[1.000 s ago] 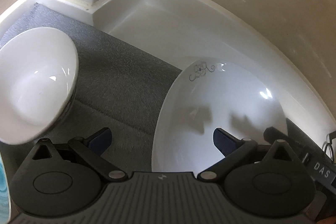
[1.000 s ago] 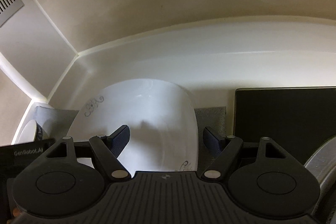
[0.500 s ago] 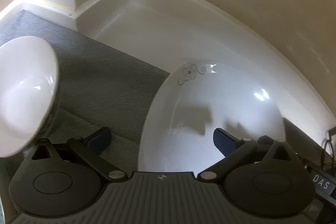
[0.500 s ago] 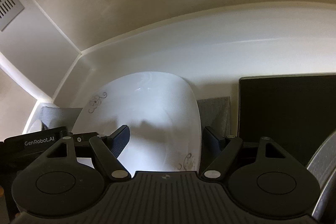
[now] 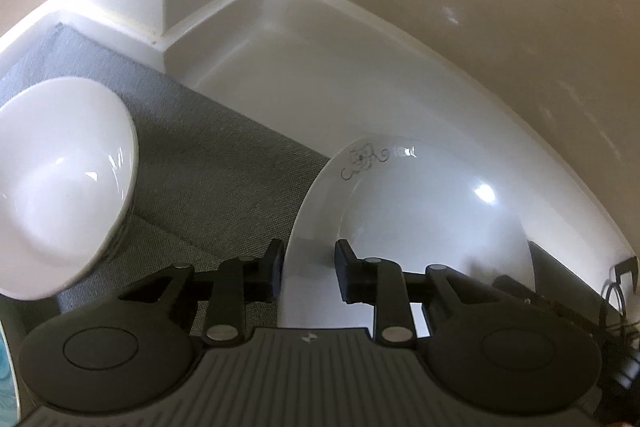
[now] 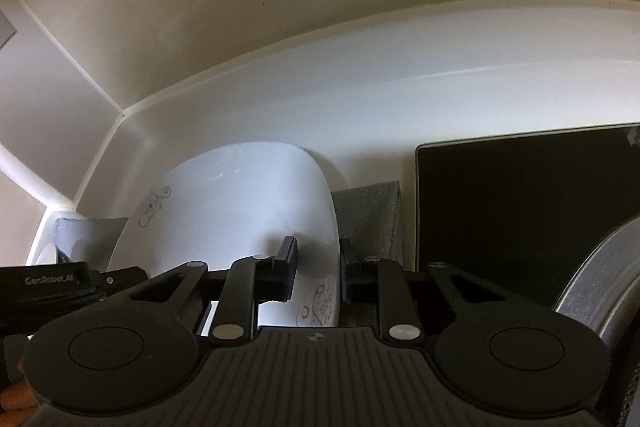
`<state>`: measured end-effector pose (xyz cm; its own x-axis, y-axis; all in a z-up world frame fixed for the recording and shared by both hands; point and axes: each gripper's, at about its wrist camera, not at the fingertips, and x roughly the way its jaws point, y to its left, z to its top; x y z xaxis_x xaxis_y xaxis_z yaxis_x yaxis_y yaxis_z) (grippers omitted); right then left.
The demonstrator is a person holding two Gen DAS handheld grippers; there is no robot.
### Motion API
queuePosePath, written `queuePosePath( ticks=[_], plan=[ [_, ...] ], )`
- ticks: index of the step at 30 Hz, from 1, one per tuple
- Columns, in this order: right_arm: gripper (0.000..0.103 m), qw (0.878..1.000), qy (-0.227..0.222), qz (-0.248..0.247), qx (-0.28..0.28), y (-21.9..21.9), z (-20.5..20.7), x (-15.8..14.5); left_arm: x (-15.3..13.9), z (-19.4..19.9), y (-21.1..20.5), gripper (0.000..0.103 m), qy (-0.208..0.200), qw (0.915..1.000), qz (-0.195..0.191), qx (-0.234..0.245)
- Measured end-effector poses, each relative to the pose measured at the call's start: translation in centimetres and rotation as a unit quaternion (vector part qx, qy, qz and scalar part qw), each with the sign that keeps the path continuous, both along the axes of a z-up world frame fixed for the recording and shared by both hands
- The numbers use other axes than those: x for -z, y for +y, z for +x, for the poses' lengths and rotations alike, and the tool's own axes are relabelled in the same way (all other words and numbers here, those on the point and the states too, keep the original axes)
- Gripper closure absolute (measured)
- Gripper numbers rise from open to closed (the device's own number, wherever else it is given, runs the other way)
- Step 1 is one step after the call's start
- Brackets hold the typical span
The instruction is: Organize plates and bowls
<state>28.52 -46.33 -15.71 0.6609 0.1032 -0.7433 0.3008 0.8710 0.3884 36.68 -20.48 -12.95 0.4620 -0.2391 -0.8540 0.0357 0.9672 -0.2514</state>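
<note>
- Large white glazed ceramic plate with grey floral scrollwork on its rim: lies partly on the grey woven mat and partly on the glossy white desk, near the back wall corner.
- Left tongs: closed across the plate's left rim, one pad above and one outside the edge.
- Right tongs: likewise clamped on the opposite rim, beside the scrollwork.
- Handling, as judged: rigid, fairly heavy, glazed and slippery, breakable. The rim is the only purchase; two opposed rim holds suit it, kept level.
- Risk, as judged: slip from the narrow pads if tilted.
- White glazed ceramic bowl: stands on the mat, left of the plate, apart from it.
- Black flat rectangular panel: just right of the plate.
</note>
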Motion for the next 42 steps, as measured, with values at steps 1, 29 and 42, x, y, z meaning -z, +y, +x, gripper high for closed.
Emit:
queuePosePath(
  ticks=[1, 29, 42],
  plan=[
    [0.08, 1.0, -0.002, -0.005, 0.001, 0.1, 0.0, -0.2, -0.2, -0.2, 0.1, 0.077, -0.002, 1.0, -0.003, 0.003],
    [0.082, 1.0, -0.027, -0.002, -0.003, 1.9, -8.2, -4.6, -1.8, -6.1, 3.5, 0.078, -0.013, 0.9986, -0.009, 0.05],
    [0.082, 0.999, -0.038, 0.001, 0.021, 4.5, -14.5, -5.0, -2.2, -10.2, 5.2, 0.078, -0.021, 0.9968, -0.002, 0.077]
  ],
)
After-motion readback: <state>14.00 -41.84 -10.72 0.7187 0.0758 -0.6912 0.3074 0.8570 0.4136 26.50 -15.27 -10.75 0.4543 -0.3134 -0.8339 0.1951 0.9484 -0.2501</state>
